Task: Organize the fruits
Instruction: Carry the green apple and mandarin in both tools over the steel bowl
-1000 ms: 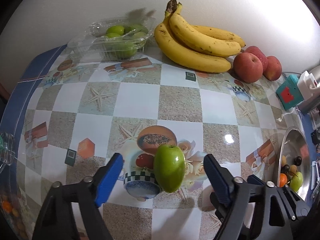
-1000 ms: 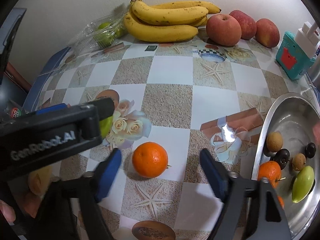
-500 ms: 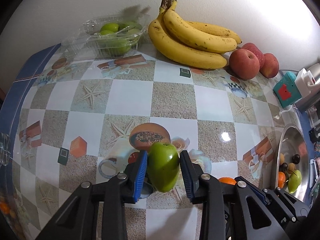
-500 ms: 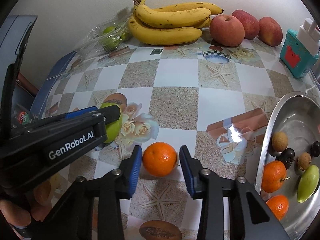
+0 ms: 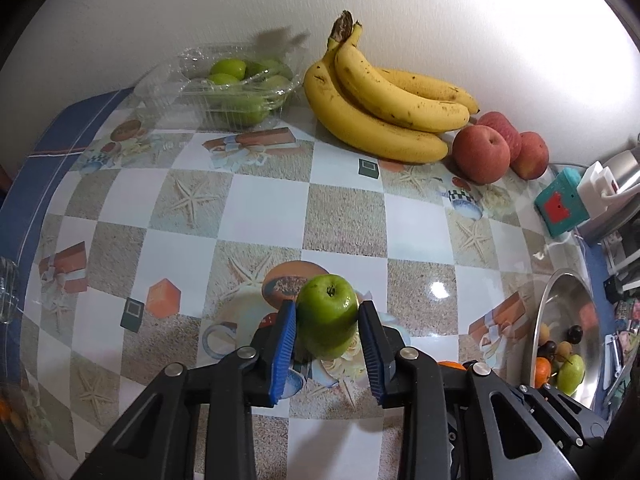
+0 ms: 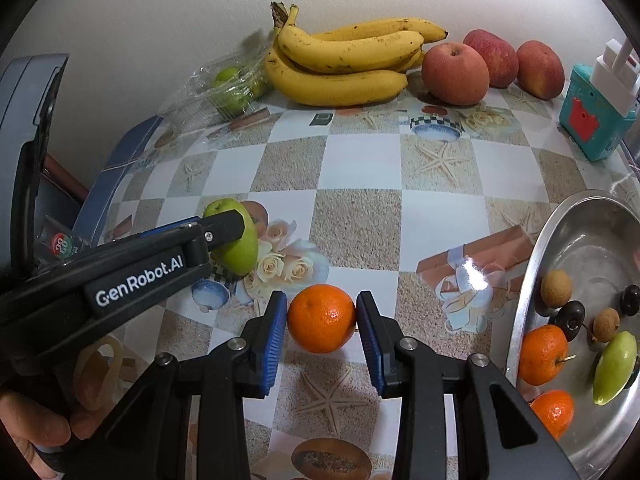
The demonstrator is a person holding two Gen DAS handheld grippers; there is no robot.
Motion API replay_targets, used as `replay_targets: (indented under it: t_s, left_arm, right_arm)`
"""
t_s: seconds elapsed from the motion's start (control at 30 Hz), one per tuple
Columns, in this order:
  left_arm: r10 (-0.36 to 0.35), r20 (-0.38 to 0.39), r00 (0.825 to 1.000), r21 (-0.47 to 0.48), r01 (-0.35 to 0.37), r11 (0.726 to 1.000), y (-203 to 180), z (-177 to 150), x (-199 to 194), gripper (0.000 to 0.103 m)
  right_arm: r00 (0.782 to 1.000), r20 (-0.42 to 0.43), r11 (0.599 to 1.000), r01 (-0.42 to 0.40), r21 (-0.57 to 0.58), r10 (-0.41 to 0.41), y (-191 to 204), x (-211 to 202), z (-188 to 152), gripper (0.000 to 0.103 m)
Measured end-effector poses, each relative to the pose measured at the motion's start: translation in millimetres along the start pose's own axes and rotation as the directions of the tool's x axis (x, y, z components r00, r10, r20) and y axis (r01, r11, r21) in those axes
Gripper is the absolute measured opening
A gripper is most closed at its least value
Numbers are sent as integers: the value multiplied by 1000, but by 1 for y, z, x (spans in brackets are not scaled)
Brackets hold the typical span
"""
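Observation:
A green apple-like fruit [image 5: 327,326] sits between the blue pads of my left gripper [image 5: 328,309], which is shut on it, stem end facing the camera. The right wrist view shows the same fruit [image 6: 240,254] in the left gripper [image 6: 224,224], low over the flower print. My right gripper [image 6: 321,299] is shut on an orange [image 6: 322,318], with a pad pressing on each side. The orange casts a shadow on the tablecloth right beneath it. A steel bowl [image 6: 532,264] at the right holds oranges, a green fruit and small brown and dark fruits.
Along the back wall lie bananas [image 6: 344,64], three red apples [image 6: 456,74] and a clear plastic box of green fruits [image 5: 236,88]. A teal box [image 6: 592,120] stands at the far right. A person's hand [image 6: 36,436] grips the left tool at the lower left.
Both grippers went from wide open to shut, the left on the green fruit and the right on the orange. The green fruit has tipped, so its stem end now shows.

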State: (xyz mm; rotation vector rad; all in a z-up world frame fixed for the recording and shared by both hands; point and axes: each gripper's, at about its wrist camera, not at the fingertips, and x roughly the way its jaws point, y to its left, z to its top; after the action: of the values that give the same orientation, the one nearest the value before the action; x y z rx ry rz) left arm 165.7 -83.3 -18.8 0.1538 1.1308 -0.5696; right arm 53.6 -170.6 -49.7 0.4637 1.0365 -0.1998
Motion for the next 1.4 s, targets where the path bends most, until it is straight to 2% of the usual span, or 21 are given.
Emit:
replay_targets:
  t_s: [0.4, 0.73, 1.07, 1.4]
  left_arm:
    - [9, 48, 999, 9, -10, 1000, -3, 3, -24, 34]
    - [21, 82, 996, 55, -26, 998, -20, -3, -51, 34]
    - [14, 101, 995, 79, -22, 997, -38, -15, -70, 34]
    - [-9, 105, 994, 143, -6, 990, -80, -32, -82, 34]
  right_arm:
    - [1000, 26, 1000, -3, 17, 3, -5, -17, -2, 37]
    - [998, 59, 999, 23, 29, -24, -12, -45, -10, 37]
    - [996, 69, 995, 59, 78, -64, -34, -70, -21, 37]
    - [989, 92, 985, 106, 139, -120, -62, -99, -36, 37]
